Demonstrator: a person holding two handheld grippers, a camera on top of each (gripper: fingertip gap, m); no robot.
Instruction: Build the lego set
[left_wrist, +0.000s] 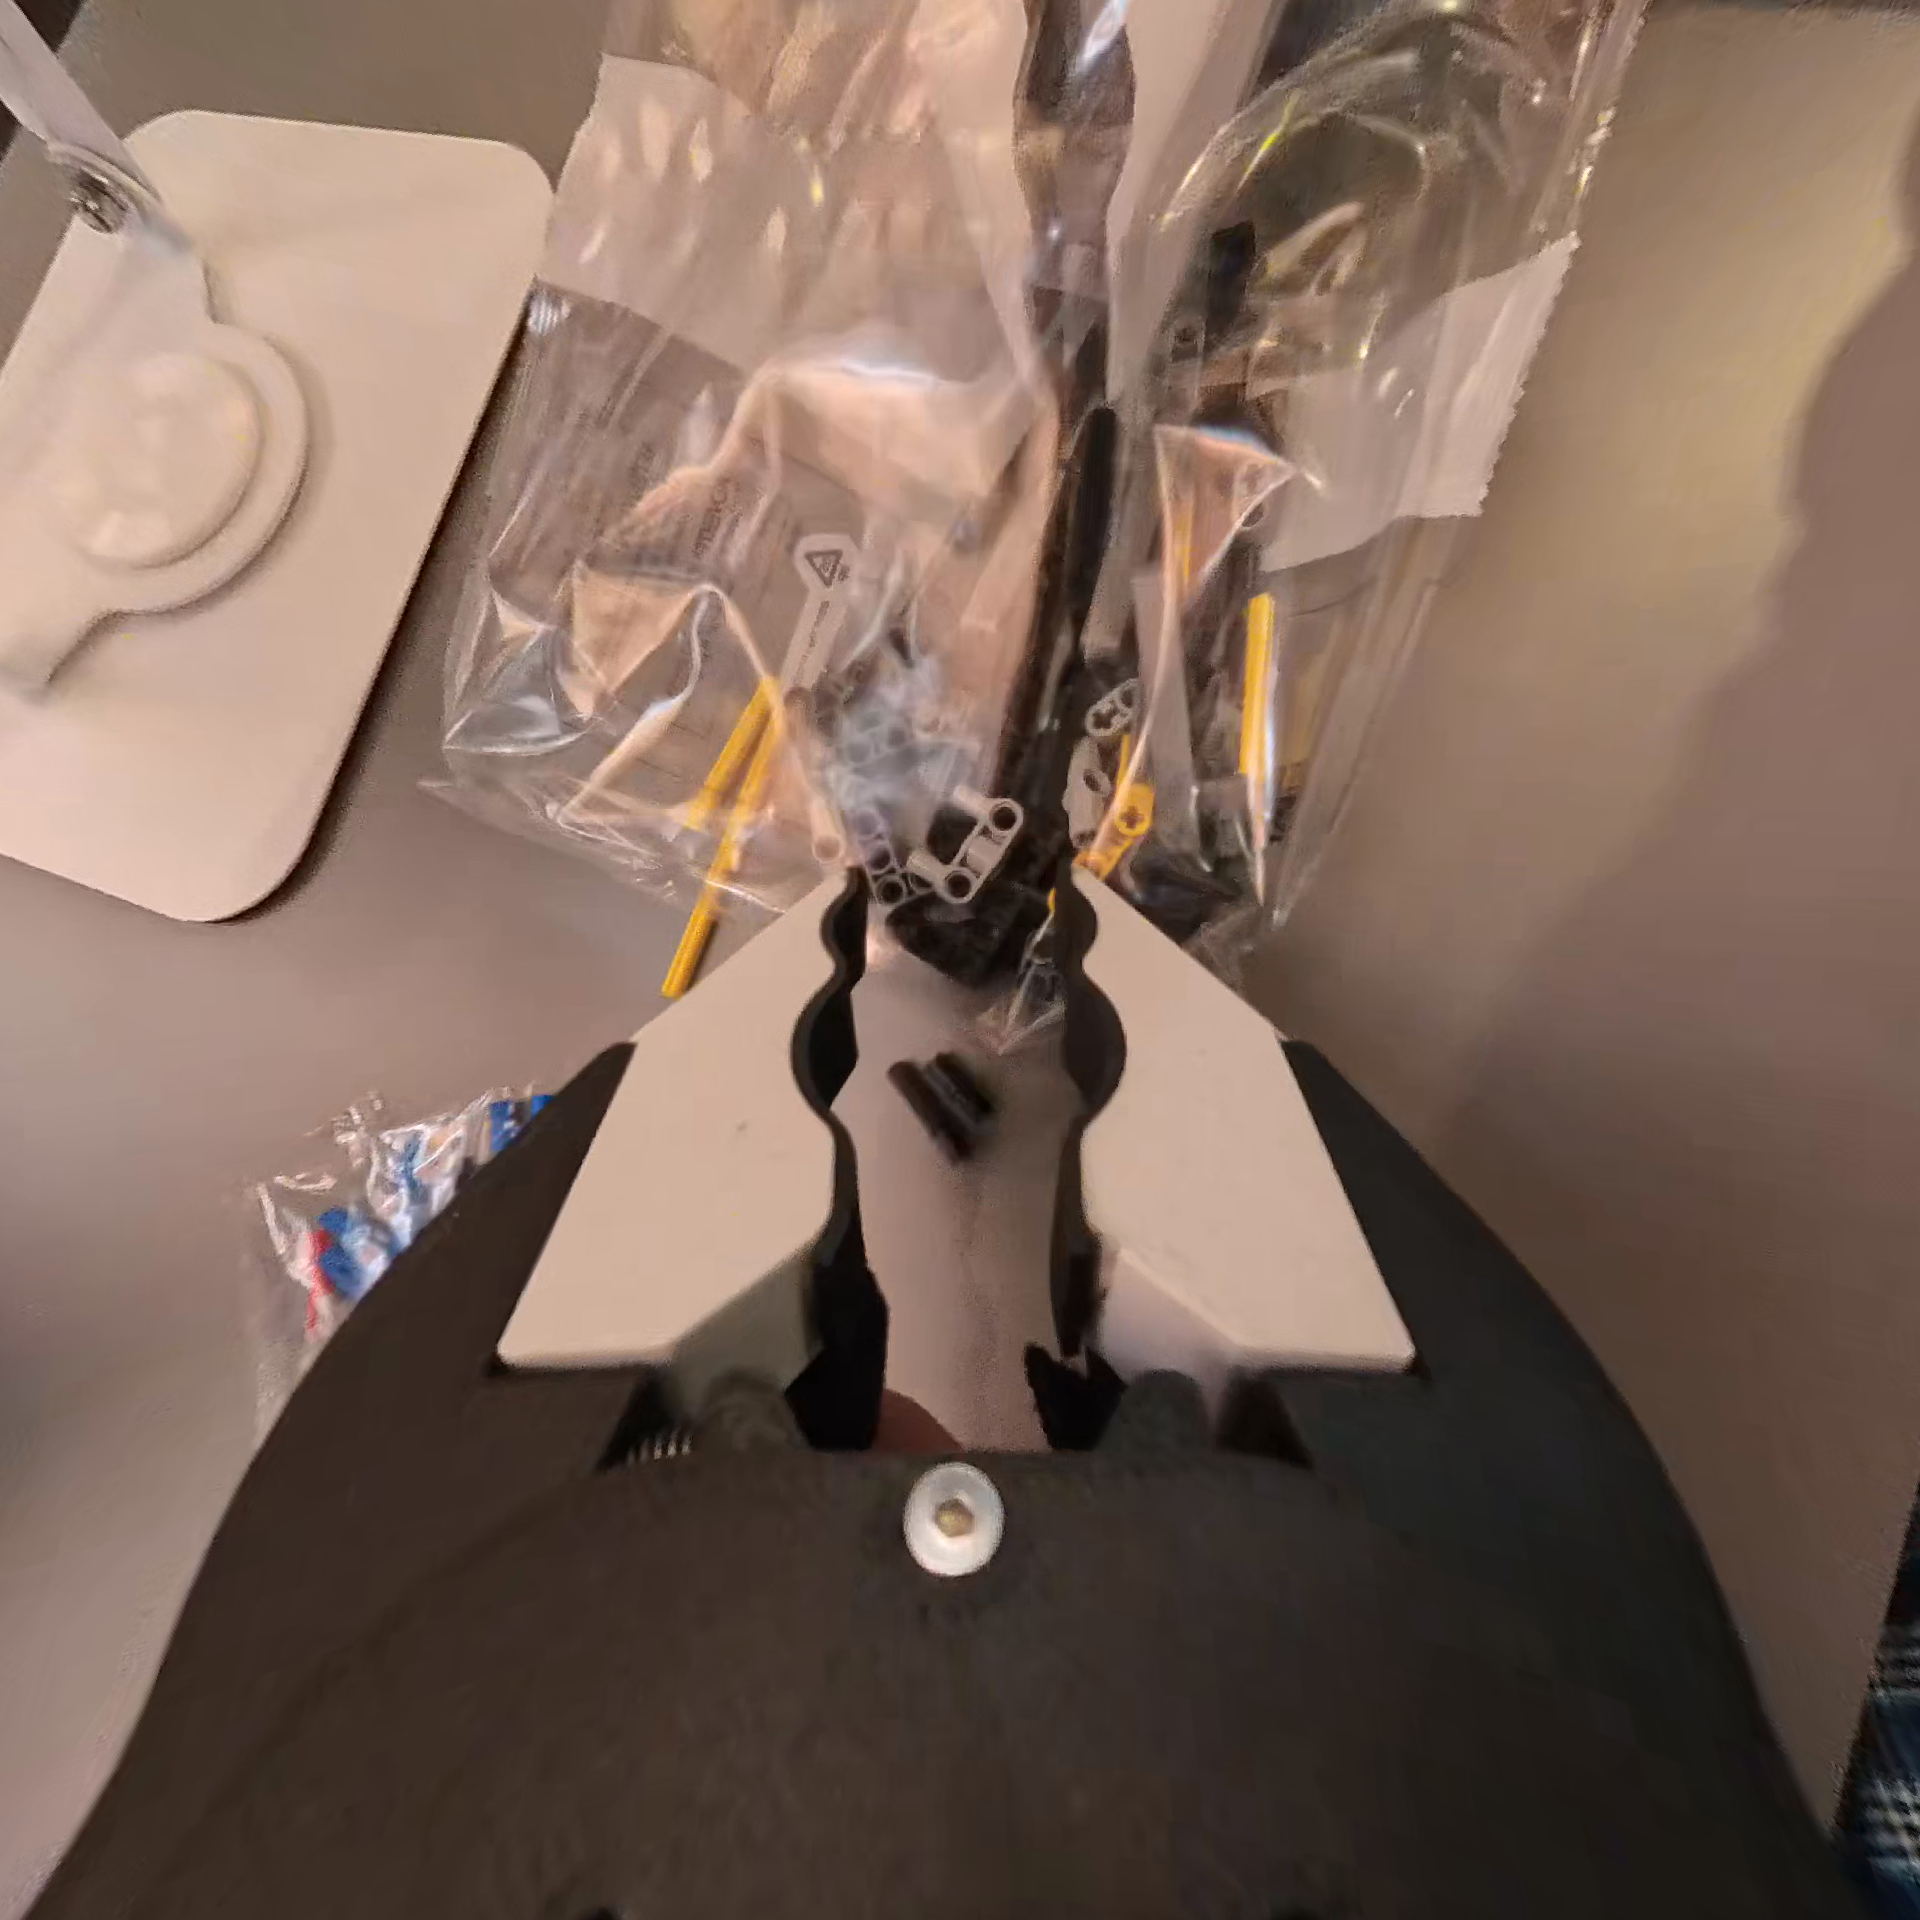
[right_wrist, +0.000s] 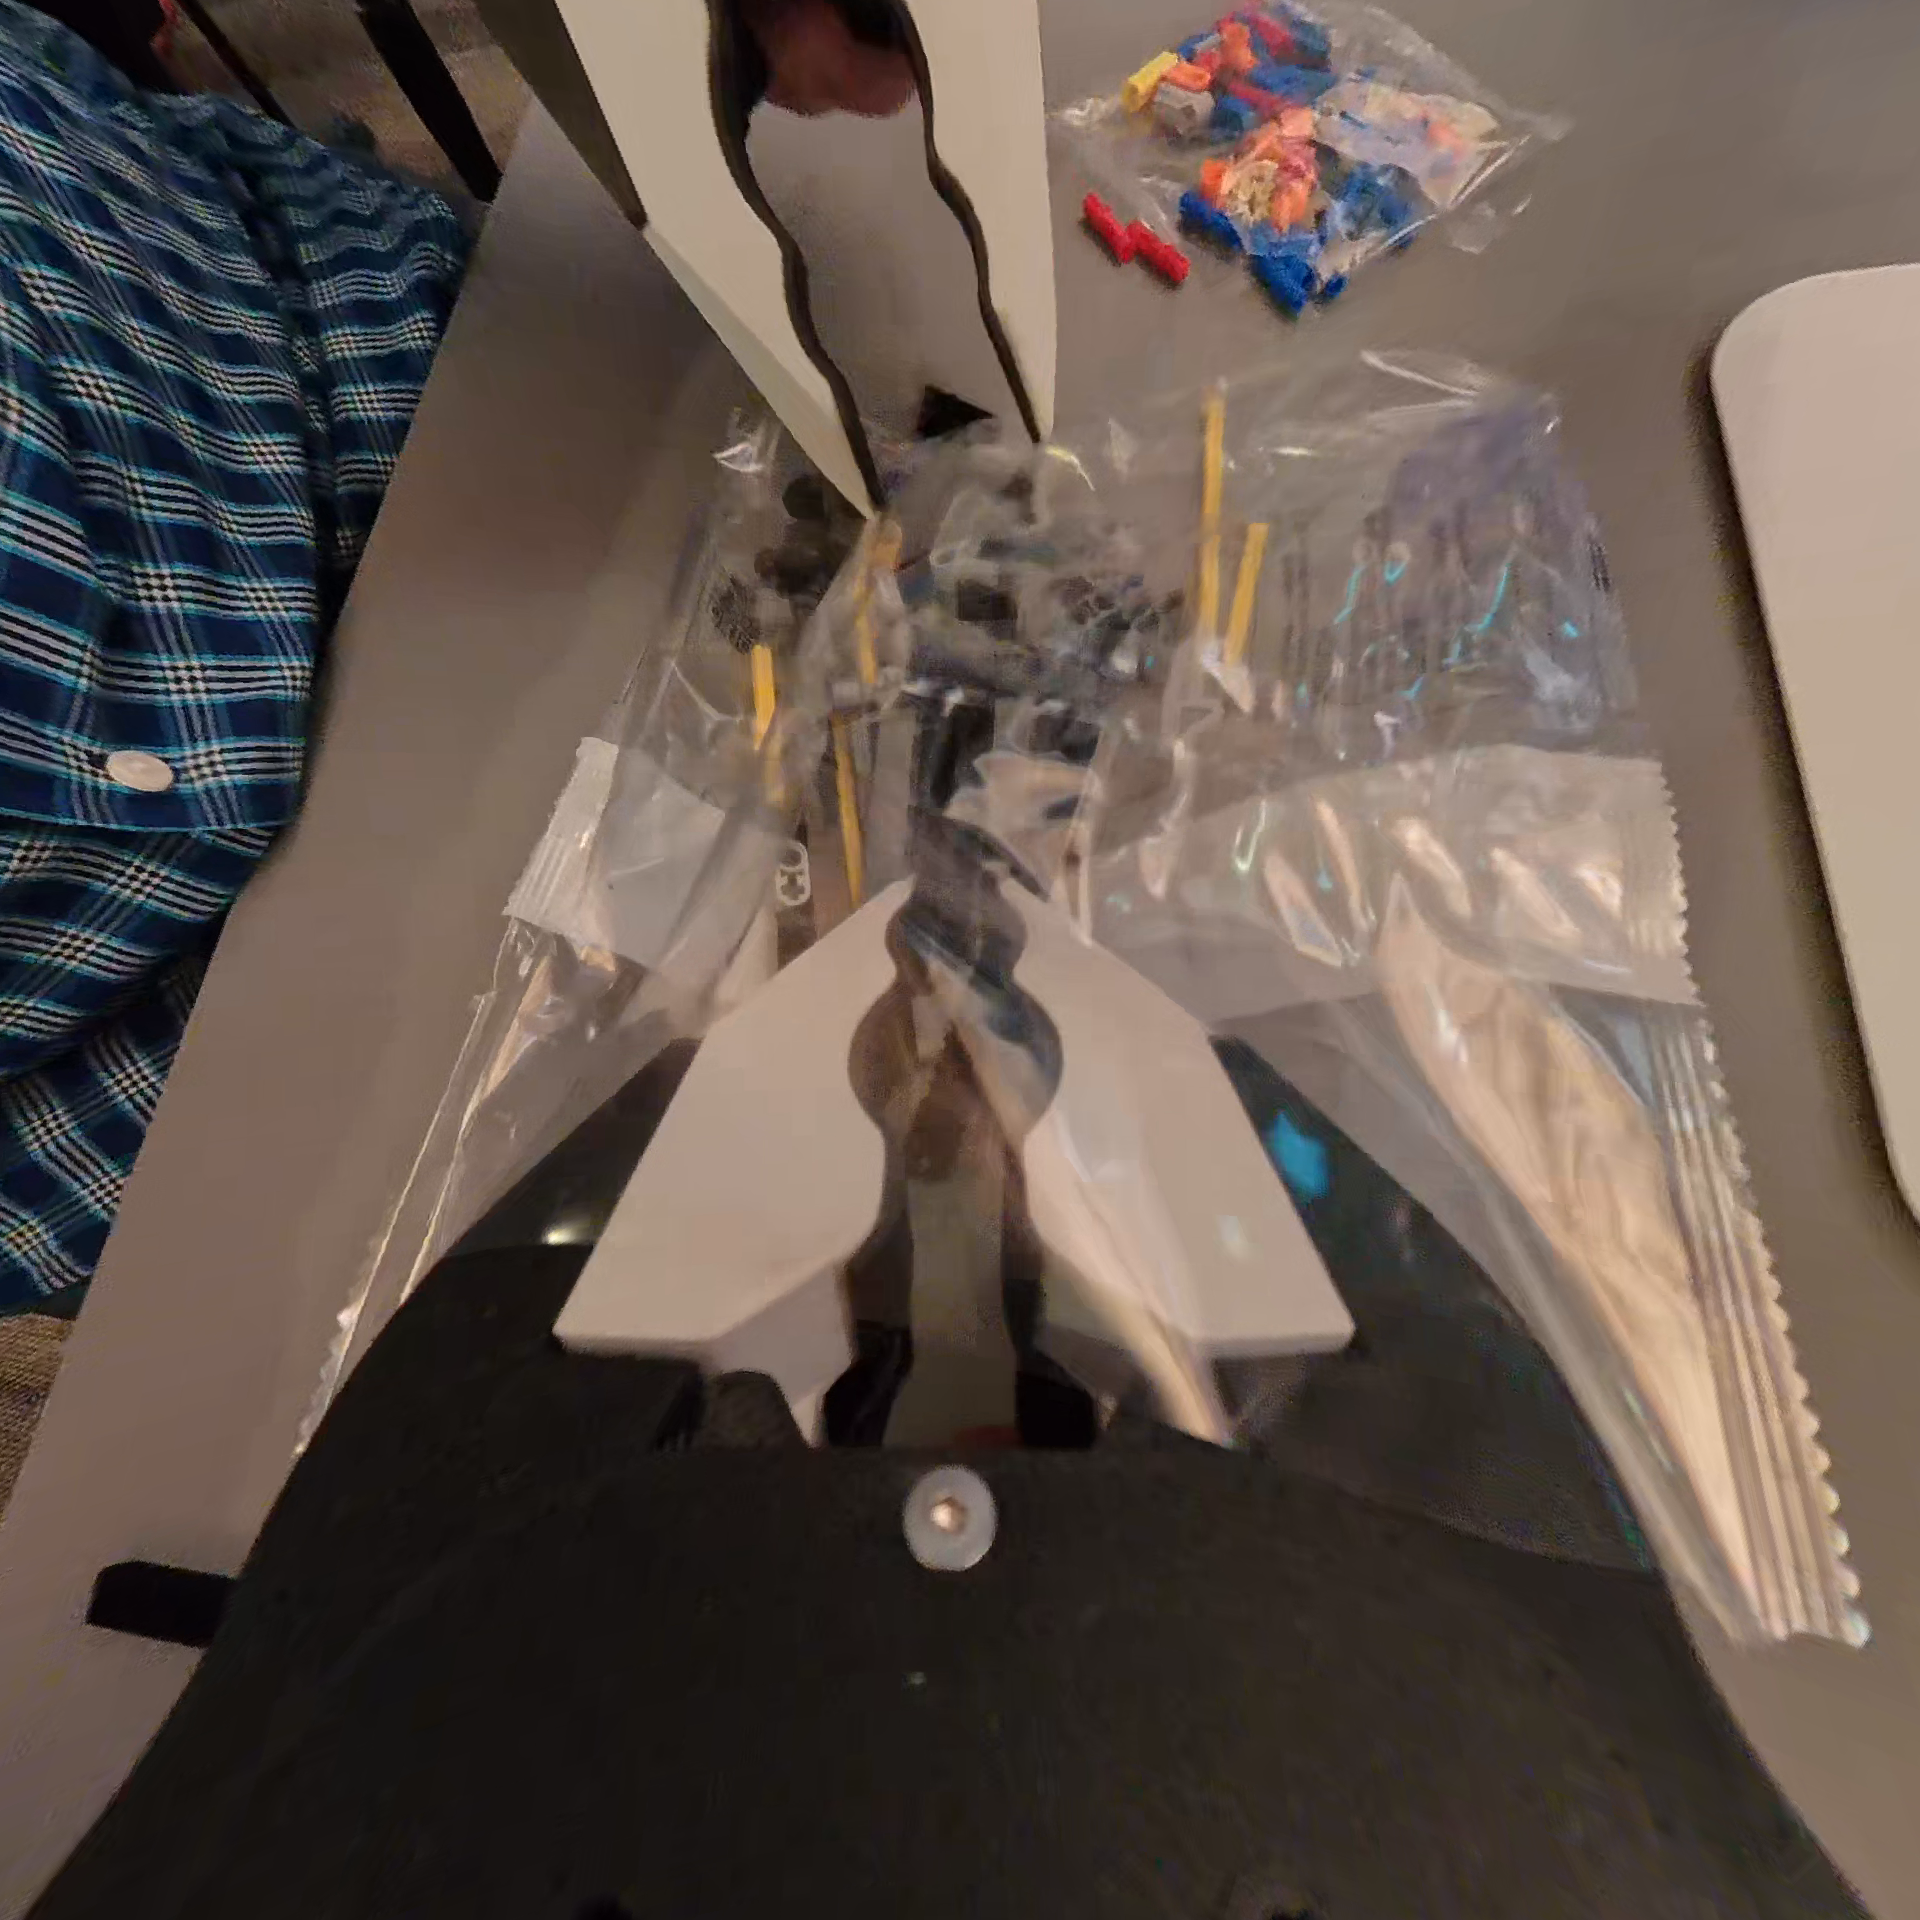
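Note:
A clear plastic bag (left_wrist: 831, 499) of Lego parts lies on the grey table, holding yellow axles, black pieces and grey connectors. My left gripper (left_wrist: 966, 894) is open, its fingertips at the bag's near end. Two small black pieces (left_wrist: 940, 1101) lie loose on the table between its fingers. In the right wrist view my right gripper (right_wrist: 961, 899) is shut on the opposite end of the same bag (right_wrist: 1351, 831), with crumpled plastic pinched between the fingers. The left gripper (right_wrist: 951, 457) shows at the bag's far end, open.
A smaller bag of blue, orange and red pieces (right_wrist: 1299, 156) lies beyond, also seen in the left wrist view (left_wrist: 364, 1216). Loose red pieces (right_wrist: 1132, 239) lie beside it. A white lamp base (left_wrist: 208, 468) sits at the left. A person's plaid shirt (right_wrist: 156, 520) is at the table edge. The grippers' ends are close to 10 cm from one another.

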